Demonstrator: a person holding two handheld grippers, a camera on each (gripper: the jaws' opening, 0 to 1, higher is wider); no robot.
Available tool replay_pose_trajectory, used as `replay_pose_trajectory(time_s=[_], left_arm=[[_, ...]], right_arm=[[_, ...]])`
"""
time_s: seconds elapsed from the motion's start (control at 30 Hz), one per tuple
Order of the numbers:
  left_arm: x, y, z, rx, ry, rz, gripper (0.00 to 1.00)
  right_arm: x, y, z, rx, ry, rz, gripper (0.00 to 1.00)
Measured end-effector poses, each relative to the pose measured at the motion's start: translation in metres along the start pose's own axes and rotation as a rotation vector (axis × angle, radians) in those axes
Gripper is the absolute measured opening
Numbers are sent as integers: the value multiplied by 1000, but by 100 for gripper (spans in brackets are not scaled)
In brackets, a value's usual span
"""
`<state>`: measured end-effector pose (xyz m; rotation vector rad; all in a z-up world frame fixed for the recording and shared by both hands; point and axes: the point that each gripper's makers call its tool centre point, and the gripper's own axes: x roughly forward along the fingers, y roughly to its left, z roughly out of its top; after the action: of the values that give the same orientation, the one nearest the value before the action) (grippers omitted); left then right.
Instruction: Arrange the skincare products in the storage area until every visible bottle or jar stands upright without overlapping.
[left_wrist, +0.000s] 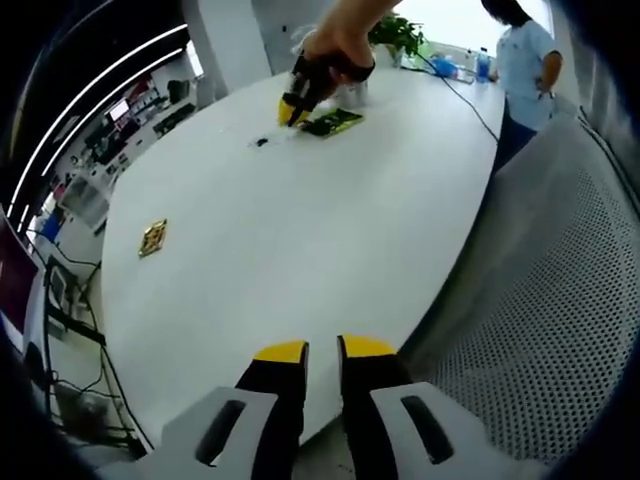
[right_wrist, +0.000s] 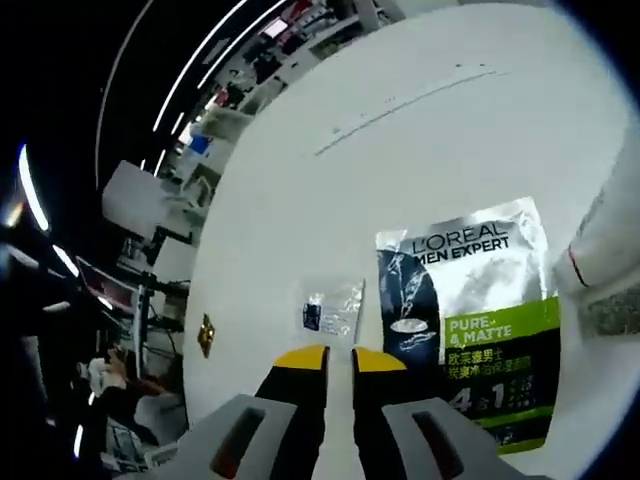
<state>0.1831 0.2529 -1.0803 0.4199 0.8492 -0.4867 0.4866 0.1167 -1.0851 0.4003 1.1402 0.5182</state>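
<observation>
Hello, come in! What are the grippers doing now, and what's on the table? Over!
Left hand-held gripper shut, empty, near table edge. Right hand-held gripper shut, empty, over small clear packet. L'Oreal sachet lies flat beside it.

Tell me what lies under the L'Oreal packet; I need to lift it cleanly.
The L'Oreal packet lies flat on the white table. Whatever may sit beneath it is covered. A small clear sachet lies beside it, apart.
</observation>
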Motion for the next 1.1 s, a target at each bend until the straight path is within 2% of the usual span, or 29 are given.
replay_pose_trajectory(time_s=[0.03,0.07,0.1,0.13,0.17,0.2,0.23,0.27,0.3,0.37,0.4,0.47,0.5,0.57,0.63,0.77,0.83,0.9,1.03,1.1], left_arm=[[0,0,0,2,-1,1,8],[0,0,0,2,2,1,8],[0,1,-1,2,4,3,8],[0,1,0,5,-1,7,8],[0,2,1,6,-6,10,7],[-1,3,1,5,-9,14,7],[-1,3,1,7,-9,16,7],[-1,4,1,8,-9,21,7],[-2,5,1,9,-12,25,7],[-3,6,2,9,-18,31,7],[-3,6,3,8,-18,33,7],[-3,7,2,11,-18,36,7],[-3,7,2,13,-16,37,7],[-3,7,2,16,-15,41,7],[-4,8,2,15,-17,45,6],[-5,9,2,18,-19,49,4],[-5,9,1,25,-13,47,3],[-4,8,0,30,-5,44,3],[-5,8,1,26,-12,43,1],[-4,7,1,27,-12,41,1]], right_arm=[[2,8,-2,-62,10,22,5],[2,11,-4,-96,27,11,6],[3,10,-3,-166,39,-19,7],[4,11,3,-309,25,-56,9],[5,13,7,-396,25,-85,11],[8,17,13,-530,24,-113,15],[10,20,14,-568,29,-115,19],[16,26,16,-666,56,-115,24],[21,32,13,-726,96,-103,29],[27,37,9,-891,201,-107,28],[33,40,6,-994,260,-82,28],[36,37,12,-1096,295,-119,28],[41,38,13,-1174,330,-108,31],[45,35,16,-1222,375,-109,36],[48,30,12,-1181,428,-88,42],[49,15,8,-1248,527,-81,38],[49,10,9,-1283,532,-91,40],[49,6,10,-1317,540,-90,37],[50,6,10,-1313,546,-63,39],[49,6,10,-1350,561,-46,38]])
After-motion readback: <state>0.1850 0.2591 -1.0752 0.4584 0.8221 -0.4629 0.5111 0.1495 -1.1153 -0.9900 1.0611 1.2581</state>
